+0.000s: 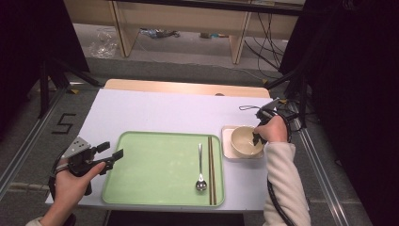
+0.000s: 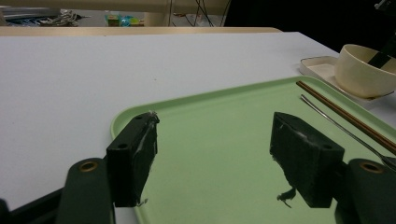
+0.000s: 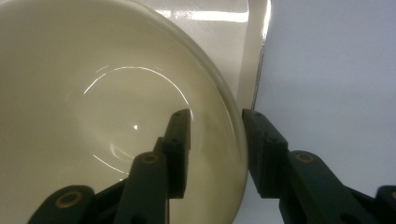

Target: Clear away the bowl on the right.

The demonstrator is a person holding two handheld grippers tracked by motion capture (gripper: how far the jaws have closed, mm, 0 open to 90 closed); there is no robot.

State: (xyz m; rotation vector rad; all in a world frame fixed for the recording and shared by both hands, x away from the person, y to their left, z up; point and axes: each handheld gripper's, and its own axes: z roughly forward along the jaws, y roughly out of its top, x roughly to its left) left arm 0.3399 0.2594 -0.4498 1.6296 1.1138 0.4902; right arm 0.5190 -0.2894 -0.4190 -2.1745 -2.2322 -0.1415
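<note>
A cream bowl (image 1: 244, 141) stands on a small square white plate (image 1: 226, 135) just right of a green tray (image 1: 155, 169). My right gripper (image 1: 256, 136) points down at the bowl's right rim. In the right gripper view the bowl (image 3: 93, 93) has one jaw inside it and the other outside; the right gripper (image 3: 215, 116) straddles the rim, with a gap still showing on the inner side. A spoon (image 1: 200, 165) and chopsticks (image 1: 211, 169) lie on the tray's right part. My left gripper (image 1: 114, 149) is open over the tray's left edge, and its view (image 2: 215, 123) has nothing between the jaws.
The white table (image 1: 155, 110) stretches bare behind the tray to a wooden edge. The tray's left and middle parts (image 2: 210, 107) carry nothing. Black cables trail off the right gripper near the table's right edge (image 1: 282, 106).
</note>
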